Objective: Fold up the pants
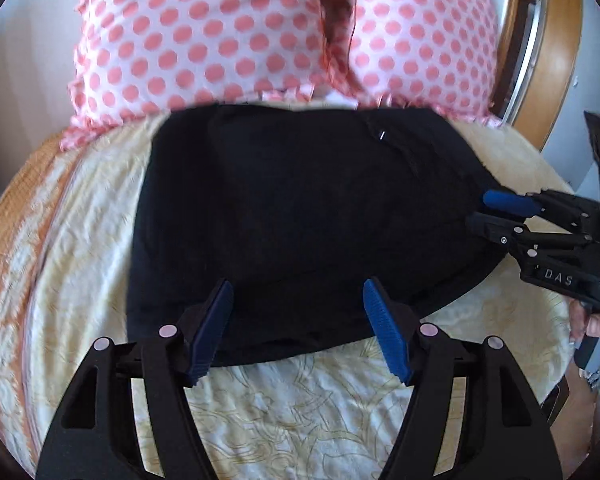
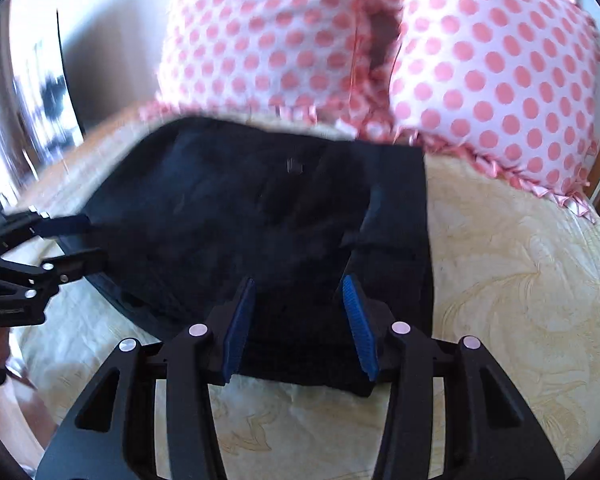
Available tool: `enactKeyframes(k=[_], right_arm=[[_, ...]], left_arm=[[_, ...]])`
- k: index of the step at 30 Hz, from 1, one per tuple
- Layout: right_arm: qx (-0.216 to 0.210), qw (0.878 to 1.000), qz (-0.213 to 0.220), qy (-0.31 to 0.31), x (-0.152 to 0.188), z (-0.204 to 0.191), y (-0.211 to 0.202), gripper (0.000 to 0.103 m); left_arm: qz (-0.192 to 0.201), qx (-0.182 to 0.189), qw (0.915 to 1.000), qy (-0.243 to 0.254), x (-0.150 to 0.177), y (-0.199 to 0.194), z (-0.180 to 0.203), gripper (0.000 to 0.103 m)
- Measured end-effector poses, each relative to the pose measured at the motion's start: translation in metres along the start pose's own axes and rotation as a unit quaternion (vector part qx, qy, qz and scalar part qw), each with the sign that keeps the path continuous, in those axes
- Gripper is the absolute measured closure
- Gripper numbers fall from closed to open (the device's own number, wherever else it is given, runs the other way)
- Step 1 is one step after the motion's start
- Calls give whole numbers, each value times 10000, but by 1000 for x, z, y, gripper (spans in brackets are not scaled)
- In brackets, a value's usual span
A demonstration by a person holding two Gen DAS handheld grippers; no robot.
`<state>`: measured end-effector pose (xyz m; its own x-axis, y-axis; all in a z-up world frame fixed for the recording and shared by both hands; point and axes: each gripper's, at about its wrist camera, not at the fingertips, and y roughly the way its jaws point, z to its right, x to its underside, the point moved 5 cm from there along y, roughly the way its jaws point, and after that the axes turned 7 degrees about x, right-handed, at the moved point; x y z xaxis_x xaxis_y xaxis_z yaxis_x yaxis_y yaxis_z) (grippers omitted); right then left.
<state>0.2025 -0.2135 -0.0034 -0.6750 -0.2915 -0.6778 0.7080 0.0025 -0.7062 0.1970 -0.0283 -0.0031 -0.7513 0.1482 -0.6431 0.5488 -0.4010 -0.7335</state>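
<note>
Your left gripper [image 1: 298, 320] and right gripper [image 2: 300, 316] both gape over the black pants [image 1: 300, 208] on the bedspread [image 1: 300, 420]; fabric folds unreadable; polka-dot pillows [image 1: 204, 36] cropped.

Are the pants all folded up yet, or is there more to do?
Nearly done, it seems. The black fabric pants already lie in a compact folded block on the cream patterned bedspread, below the pink polka-dot pillows. The left gripper and right gripper are both open, holding nothing. Perhaps one more fold or some smoothing remains.
</note>
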Motion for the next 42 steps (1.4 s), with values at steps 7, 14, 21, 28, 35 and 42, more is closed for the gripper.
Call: enactKeyframes(k=[7, 14, 21, 28, 35, 42], right_arm=[[-85, 9982, 115, 590, 2, 11, -16, 48], [91, 9918, 742, 1037, 57, -12, -67, 1], [-107, 9857, 474, 1616, 81, -18, -53, 1], [239, 9894, 504, 1338, 87, -33, -54, 1], [221, 9898, 563, 1292, 86, -45, -54, 1], [671, 9892, 659, 1125, 90, -54, -53, 1]], left_arm=[[263, -10, 9991, -331, 0, -6, -10, 30], [1132, -800, 9896, -389, 45, -71, -14, 2], [873, -928, 9903, -561, 79, -66, -12, 2], [770, -1067, 9895, -593, 86, -62, -17, 2], [701, -1103, 9903, -470, 89, -56, -15, 2], [855, -1121, 9890, -437, 92, -56, -14, 2]])
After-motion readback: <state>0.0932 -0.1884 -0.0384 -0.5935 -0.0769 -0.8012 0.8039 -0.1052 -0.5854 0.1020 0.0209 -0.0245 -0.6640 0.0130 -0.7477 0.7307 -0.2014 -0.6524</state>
